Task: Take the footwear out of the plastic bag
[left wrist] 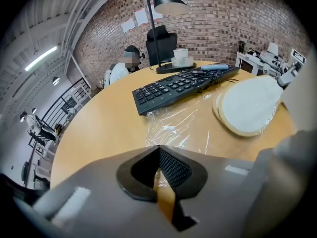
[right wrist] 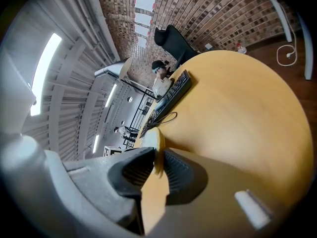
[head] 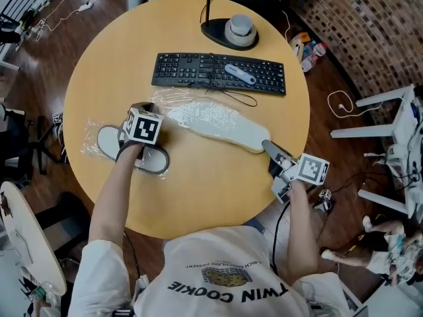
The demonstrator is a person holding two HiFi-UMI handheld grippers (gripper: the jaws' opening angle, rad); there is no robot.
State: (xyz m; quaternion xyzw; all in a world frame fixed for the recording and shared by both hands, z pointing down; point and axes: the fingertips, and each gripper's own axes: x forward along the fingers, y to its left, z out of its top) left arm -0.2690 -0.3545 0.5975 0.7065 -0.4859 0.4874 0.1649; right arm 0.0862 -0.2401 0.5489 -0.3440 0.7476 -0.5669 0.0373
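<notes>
Nearest me, my shirt carries the print "TWIN COOKIE", seen upside down from the head view.

Right gripper: near the table's near right rim, pinching the right end of the pale slipper. The slipper's thin rim stands between the two ribbed pads. The slipper lies sole up and runs left and away from the gripper. Its far left end reaches the crumpled clear plastic bag; I cannot tell whether that end is still inside the film.

Left gripper: at the table's left, down on the grey-strapped slipper. Its pads are pressed together at the tips; whether film is caught between them does not show. This second slipper lies flat with clear film around its left end.

Bag: flattened on the table between the two slippers, spreading toward the keyboard.

Far side: the black keyboard lies across the table, and beyond it a lamp base bears a grey-white roll.
</notes>
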